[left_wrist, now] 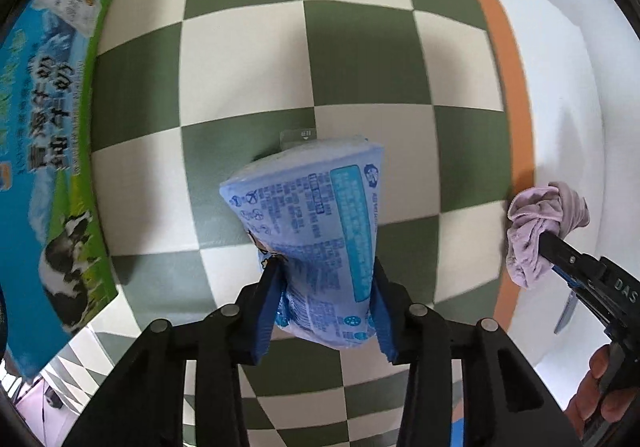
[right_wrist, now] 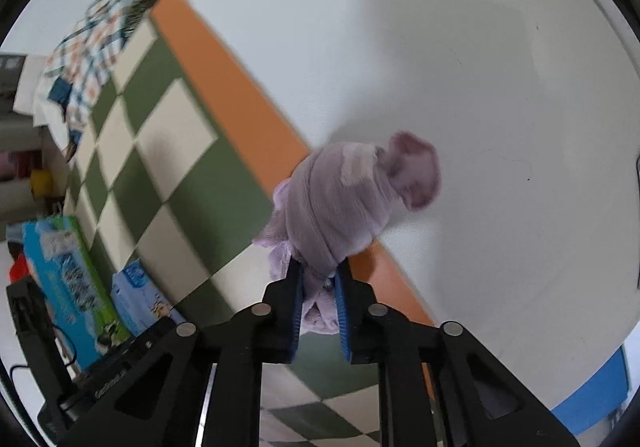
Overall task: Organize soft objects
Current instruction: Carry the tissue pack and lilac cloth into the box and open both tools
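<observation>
**Both grippers loaded, nothing set down yet**

The left gripper (left_wrist: 326, 283) pinches a blue pack (left_wrist: 316, 235) near its lower end, so the pack sticks up toward 12 o'clock over the checked mat (left_wrist: 360, 47); the right gripper (right_wrist: 320, 279) is clamped on a bunched lilac cloth (right_wrist: 340, 199), which hangs above the orange border (right_wrist: 224, 87) where the mat meets the white surface (right_wrist: 480, 67). In the left view the cloth sits at 3 o'clock and a milk carton (left_wrist: 48, 167) lies at 9 o'clock; in the right view a patterned fabric (right_wrist: 92, 47) lies at 10 o'clock. Likely step: carrying each soft item to its place, which cannot be told from here. To do it well, keep the squeeze on the pack modest, since it looks ready to buckle; lower it flat before releasing; let the cloth touch down before letting go, so it does not unroll; keep the two grippers well apart.
</observation>
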{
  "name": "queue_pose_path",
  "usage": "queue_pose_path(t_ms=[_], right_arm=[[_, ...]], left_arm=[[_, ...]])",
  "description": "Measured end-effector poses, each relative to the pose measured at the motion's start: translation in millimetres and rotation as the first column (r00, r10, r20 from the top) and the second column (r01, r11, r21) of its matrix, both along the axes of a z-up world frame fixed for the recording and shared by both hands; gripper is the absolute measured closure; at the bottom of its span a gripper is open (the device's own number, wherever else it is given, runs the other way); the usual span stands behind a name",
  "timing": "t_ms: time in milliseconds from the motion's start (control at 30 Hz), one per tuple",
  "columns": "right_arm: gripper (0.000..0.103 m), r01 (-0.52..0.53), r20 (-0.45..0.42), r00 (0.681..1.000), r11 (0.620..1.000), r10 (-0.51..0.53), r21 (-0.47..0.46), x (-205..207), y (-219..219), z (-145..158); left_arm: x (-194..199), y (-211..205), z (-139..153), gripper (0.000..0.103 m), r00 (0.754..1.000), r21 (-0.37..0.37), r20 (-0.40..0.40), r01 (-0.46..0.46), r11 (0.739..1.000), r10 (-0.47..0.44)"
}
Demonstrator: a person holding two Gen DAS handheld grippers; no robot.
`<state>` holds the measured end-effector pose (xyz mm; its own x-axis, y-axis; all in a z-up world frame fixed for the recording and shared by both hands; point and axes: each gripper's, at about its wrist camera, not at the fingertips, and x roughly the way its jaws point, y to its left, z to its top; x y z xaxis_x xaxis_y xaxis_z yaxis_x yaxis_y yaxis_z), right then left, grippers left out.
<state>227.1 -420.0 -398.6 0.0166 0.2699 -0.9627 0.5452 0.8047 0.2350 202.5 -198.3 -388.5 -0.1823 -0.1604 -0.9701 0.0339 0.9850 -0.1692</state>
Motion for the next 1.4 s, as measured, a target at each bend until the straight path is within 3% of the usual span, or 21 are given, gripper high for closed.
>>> queue_pose_path(t_ms=[133,233,433,633,667,800,933,1200,1400], right_arm=[[0.088,-0.087,0.073,0.993,0.996,0.089,-0.035,-3,21,41],[0.088,-0.163,0.129,0.978,0.986,0.166,-0.033,-5,46,80],[0.088,-0.325,0.239,0.918,0.946,0.317,-0.003,-13,115,153],[0.088,-0.498,0.329,0.825,0.867,0.460,0.035,-6,226,201],[0.088,-0.522,0.336,0.810,0.852,0.481,0.039,-4,245,205],[0.088,-0.601,0.339,0.757,0.798,0.558,0.028,8,322,204],[0.088,-0.645,0.299,0.733,0.764,0.610,0.022,19,380,187],[0.088,-0.666,0.180,0.732,0.746,0.657,-0.015,37,422,137],[0.088,-0.669,0.118,0.736,0.743,0.667,-0.019,44,430,109]], left_arm=[[-12,-4,31,0.065,0.999,-0.054,0.039,-0.002,0.999,0.004],[-26,5,70,0.065,0.995,-0.105,0.100,0.010,0.994,0.001],[-15,93,157,0.065,0.963,-0.120,0.268,0.041,0.992,-0.007],[15,197,219,0.065,0.945,-0.059,0.324,-0.020,0.998,0.038],[21,218,201,0.065,0.945,-0.053,0.323,-0.031,0.998,0.046],[32,279,191,0.065,0.950,-0.024,0.298,-0.094,0.995,0.097],[44,316,166,0.065,0.962,-0.046,0.231,-0.136,0.990,0.143],[67,340,109,0.065,0.980,-0.111,0.089,-0.168,0.979,0.179],[73,335,92,0.061,0.988,-0.110,0.040,-0.141,0.984,0.146]])
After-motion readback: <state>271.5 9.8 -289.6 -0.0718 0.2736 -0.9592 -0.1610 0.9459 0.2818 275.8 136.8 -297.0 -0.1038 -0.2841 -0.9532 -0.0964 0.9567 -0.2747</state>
